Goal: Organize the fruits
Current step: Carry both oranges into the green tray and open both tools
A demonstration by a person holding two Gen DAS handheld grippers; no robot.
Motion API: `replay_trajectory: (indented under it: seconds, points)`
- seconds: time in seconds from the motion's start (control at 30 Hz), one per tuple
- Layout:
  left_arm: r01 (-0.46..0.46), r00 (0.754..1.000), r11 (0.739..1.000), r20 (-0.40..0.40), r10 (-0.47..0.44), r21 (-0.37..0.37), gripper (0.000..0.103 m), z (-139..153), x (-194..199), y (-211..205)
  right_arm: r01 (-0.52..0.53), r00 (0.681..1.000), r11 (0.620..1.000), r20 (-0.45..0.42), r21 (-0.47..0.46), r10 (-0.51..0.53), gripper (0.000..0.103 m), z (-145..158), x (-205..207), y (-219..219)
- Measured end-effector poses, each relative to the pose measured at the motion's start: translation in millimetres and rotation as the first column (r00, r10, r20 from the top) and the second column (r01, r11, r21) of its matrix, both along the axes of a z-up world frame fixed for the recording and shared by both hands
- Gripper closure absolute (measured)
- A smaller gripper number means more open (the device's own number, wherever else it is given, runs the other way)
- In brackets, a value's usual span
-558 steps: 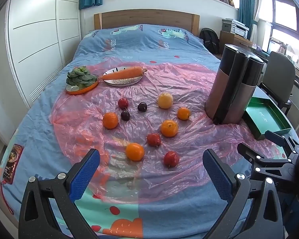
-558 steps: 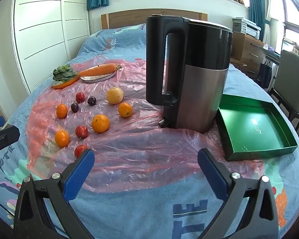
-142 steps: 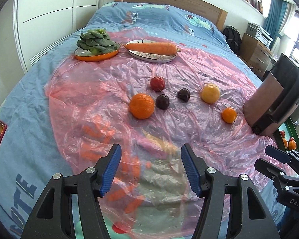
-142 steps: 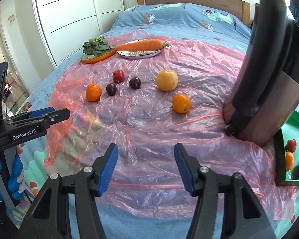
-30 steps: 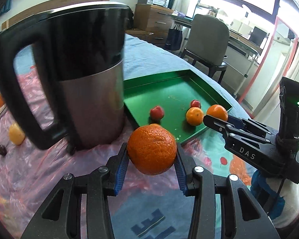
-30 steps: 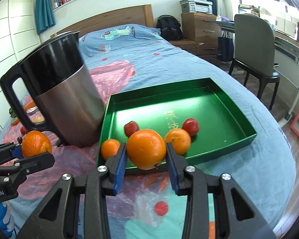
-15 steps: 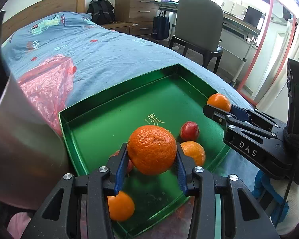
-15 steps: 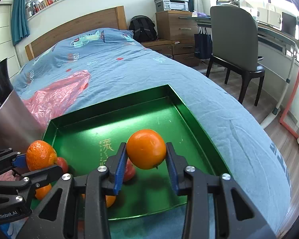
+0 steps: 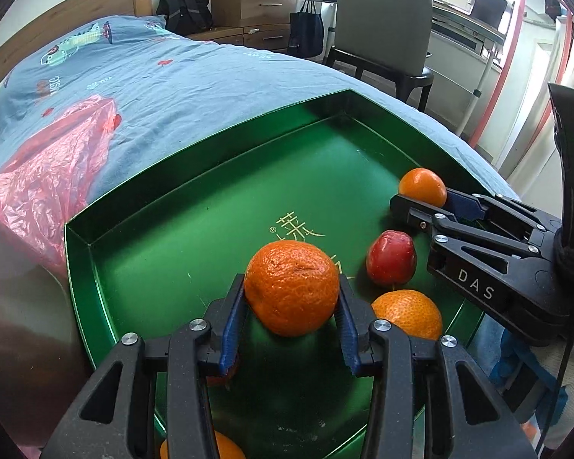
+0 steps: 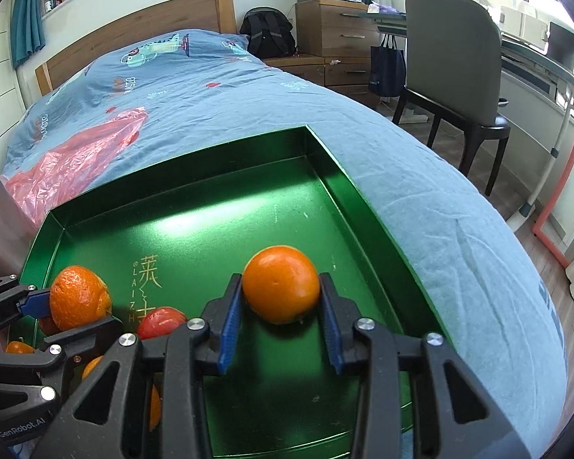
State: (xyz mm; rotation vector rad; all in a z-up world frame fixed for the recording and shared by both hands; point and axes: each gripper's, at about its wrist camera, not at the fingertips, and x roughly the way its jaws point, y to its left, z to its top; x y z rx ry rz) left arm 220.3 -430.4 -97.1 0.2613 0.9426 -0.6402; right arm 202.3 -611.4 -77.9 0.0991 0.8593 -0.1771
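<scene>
Two grippers, each w/ fruit, both over the green tray. Left gripper is clamped on a rough-skinned orange, pads squeezing its sides at 6 o'clock of the left view. Right gripper pinches a smoother orange the same way, low-centre in its own view. Both fruits look lifted clear of the tray floor, prob. so they can be set down on bare spots.

Already in the tray: a red fruit at 3 o'clock, a loose orange at 4, one more at 6, partly hidden.

Farther out, the tray sits on a blue bedspread, pink plastic sheet at 9. Beyond, at 12–1: wooden headboard, backpack, drawers, grey chair.
</scene>
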Motion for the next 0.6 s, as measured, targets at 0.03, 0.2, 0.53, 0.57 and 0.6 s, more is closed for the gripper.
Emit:
replay_trajectory:
  seconds: [0.03,0.2,0.53,0.57,0.6]
  points:
    - [0.006,1.0,1.0,-0.001,-0.006,-0.002,0.065,-0.5,-0.3,-1.4,0.0,1.0,1.0,0.0,-0.002,0.0,0.063,-0.8,-0.2,0.0]
    - [0.005,1.0,1.0,-0.006,-0.005,0.013,0.065,-0.8,1.4,-5.0,0.0,1.0,1.0,-0.005,-0.012,0.0,0.063,-0.8,0.8,1.2]
    - [0.009,0.999,1.0,0.04,-0.009,-0.001,0.06,22.5,-7.5,3.0,0.017,0.999,1.0,0.033,-0.022,-0.017,0.025,23.4,-12.4,7.0]
    - [0.007,0.999,1.0,0.048,-0.007,-0.006,0.057,27.1,-9.3,5.0,0.019,0.999,1.0,0.037,-0.022,-0.018,0.025,26.9,-15.0,8.3]
    - [0.007,0.999,1.0,0.054,-0.006,-0.013,0.056,32.3,-11.9,7.8,0.02,0.999,1.0,0.04,-0.022,-0.019,0.025,30.9,-17.2,9.4]
